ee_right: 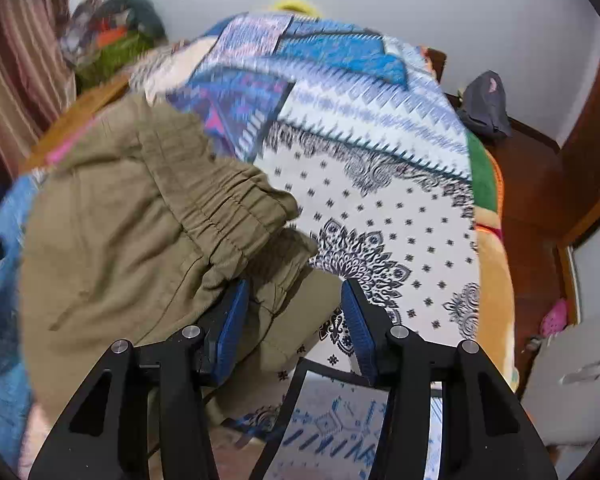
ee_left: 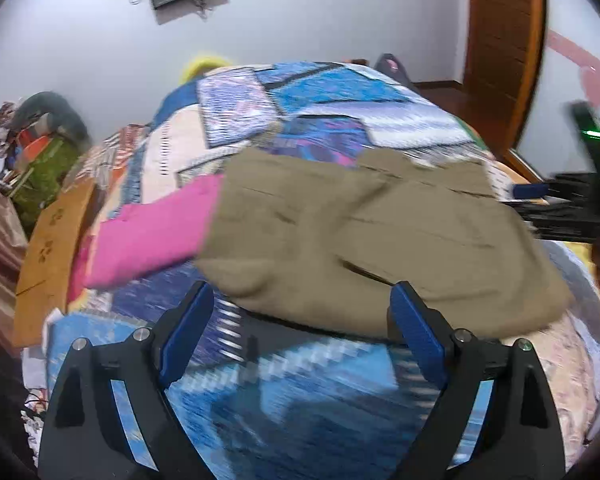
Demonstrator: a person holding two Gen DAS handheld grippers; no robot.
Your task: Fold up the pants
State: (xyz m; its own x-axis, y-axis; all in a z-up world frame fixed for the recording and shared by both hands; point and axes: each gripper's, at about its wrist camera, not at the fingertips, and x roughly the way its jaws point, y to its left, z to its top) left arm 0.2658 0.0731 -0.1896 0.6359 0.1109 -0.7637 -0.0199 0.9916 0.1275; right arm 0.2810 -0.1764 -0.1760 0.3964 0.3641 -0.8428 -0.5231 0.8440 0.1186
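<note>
Pants (ee_left: 380, 236) of khaki woven cloth lay spread on the patterned bedspread (ee_left: 320, 92), with one end just beside a pink garment (ee_left: 156, 232). In the right wrist view the gathered elastic waistband (ee_right: 228, 208) was bunched and partly turned over itself, close ahead of your right gripper (ee_right: 296, 308).

Your left gripper (ee_left: 300, 320) stood released, jaws wide apart, with nothing between them; the near edge of the cloth lay just ahead of the fingertips. Your right gripper was also released, jaws parted, and a fold of the cloth lay between them, not yet clamped.

Handling judgement: you should have treated the garment as light, limp and non-fragile. It would drape and sag wherever it was unsupported, and a single layer could slip out of the pads. The bedspread beneath was soft too, so a deep bite risked catching it.

Recommended hold: the waistband, where the gathered elastic gave a thick, firm ridge, and the opposite edge with your left gripper, pinching all layers together.
</note>
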